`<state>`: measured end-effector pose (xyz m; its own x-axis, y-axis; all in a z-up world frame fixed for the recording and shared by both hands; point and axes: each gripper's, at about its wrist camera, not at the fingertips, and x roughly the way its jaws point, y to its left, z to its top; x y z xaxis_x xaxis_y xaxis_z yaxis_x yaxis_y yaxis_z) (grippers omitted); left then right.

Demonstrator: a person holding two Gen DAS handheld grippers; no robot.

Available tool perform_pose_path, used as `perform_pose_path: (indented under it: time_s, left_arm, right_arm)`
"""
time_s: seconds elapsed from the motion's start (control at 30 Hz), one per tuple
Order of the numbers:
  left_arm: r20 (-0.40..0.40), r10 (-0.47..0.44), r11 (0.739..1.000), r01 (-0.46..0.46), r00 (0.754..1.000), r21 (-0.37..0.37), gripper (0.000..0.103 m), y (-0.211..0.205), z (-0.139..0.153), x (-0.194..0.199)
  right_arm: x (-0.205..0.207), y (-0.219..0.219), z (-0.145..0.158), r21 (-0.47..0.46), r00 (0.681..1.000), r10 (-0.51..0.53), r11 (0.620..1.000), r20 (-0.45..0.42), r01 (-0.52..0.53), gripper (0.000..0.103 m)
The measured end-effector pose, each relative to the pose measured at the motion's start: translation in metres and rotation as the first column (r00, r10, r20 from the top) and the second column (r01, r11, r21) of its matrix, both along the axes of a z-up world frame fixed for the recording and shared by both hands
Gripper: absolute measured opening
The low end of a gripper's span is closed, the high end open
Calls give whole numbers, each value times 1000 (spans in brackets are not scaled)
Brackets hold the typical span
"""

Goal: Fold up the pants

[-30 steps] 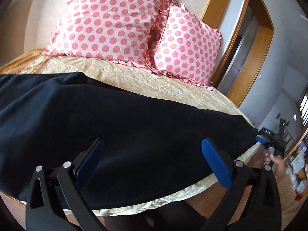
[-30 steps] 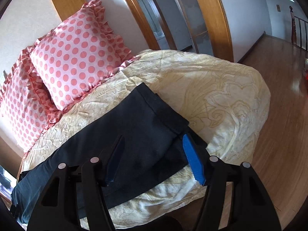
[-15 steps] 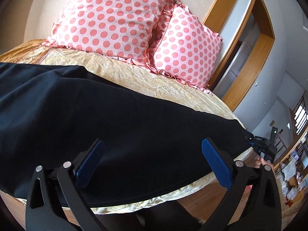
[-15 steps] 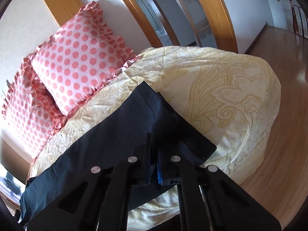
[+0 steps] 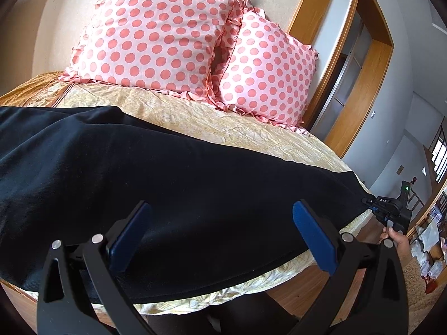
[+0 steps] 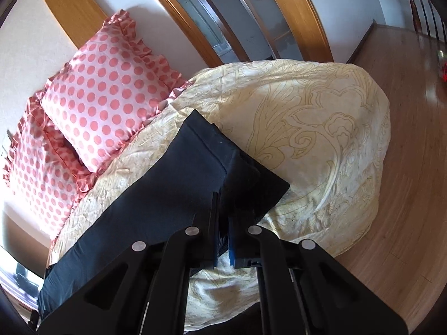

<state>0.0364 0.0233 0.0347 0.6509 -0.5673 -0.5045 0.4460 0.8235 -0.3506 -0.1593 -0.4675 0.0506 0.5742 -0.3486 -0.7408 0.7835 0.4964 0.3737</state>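
Observation:
Black pants (image 5: 173,184) lie stretched along the near side of the bed, and they also show in the right wrist view (image 6: 167,195). My left gripper (image 5: 220,229) is open, its blue pads spread just above the wide part of the pants, holding nothing. My right gripper (image 6: 222,223) is shut on the pants at the near edge of the leg end and lifts that corner a little. It also shows far right in the left wrist view (image 5: 391,209), clamped on the pants' end.
The bed has a cream patterned cover (image 6: 321,128). Two pink polka-dot pillows (image 5: 156,33) (image 5: 265,75) lean against the wall at its head. A wooden door frame (image 5: 360,89) and wood floor (image 6: 405,195) lie to the right.
My right gripper went from open to shut on the leg end of the pants and raised it slightly. My left gripper stayed open and shifted little.

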Motion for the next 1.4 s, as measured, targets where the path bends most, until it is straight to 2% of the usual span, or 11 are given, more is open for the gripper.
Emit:
perform_pose_path:
  time_s: [0.07,0.17,0.37,0.47,0.73,0.87,1.0,1.13,1.2,1.27,1.4]
  left_arm:
    - [2,4,1000,-4,1000,9,101,1,-1,1]
    - [1,4,1000,-4,1000,12,101,0,-3,1]
    - [-7,-4,1000,4,1000,21,101,-1,-6,3]
    - [-15,0,1000,0,1000,26,101,-1,-7,5]
    - [-33,5,1000,-4,999,25,101,1,-12,8]
    - [-31,4,1000,-3,1000,26,101,1,-12,8]
    - [-30,5,1000,-4,1000,30,101,0,-12,7]
    - [-29,1,999,0,1000,37,101,0,-11,7]
    - [-26,0,999,1,1000,44,101,0,-10,7]
    - [-24,3,999,-2,1000,46,101,1,-10,7]
    - [-23,9,999,-8,1000,46,101,1,-9,6]
  right_arm:
    - [-7,0,5,17,1000,-14,1000,22,14,39]
    - [-19,0,17,-26,998,-52,998,46,53,52]
    - [-33,-21,5,84,990,-114,991,87,106,51]
    - [-28,-21,6,59,992,-103,993,74,99,51]
    - [-40,-33,-1,197,971,-144,975,191,105,50]
    - [-40,-34,1,267,971,-184,954,154,138,47]
    - [-23,-32,6,234,985,-160,962,66,140,47]
    - [0,-23,9,110,996,-81,990,-31,84,48]
    - [2,-21,7,106,998,-53,993,-15,55,46]
    - [1,-22,3,126,999,-39,991,22,36,29]
    - [9,-11,14,91,994,35,995,108,-45,24]
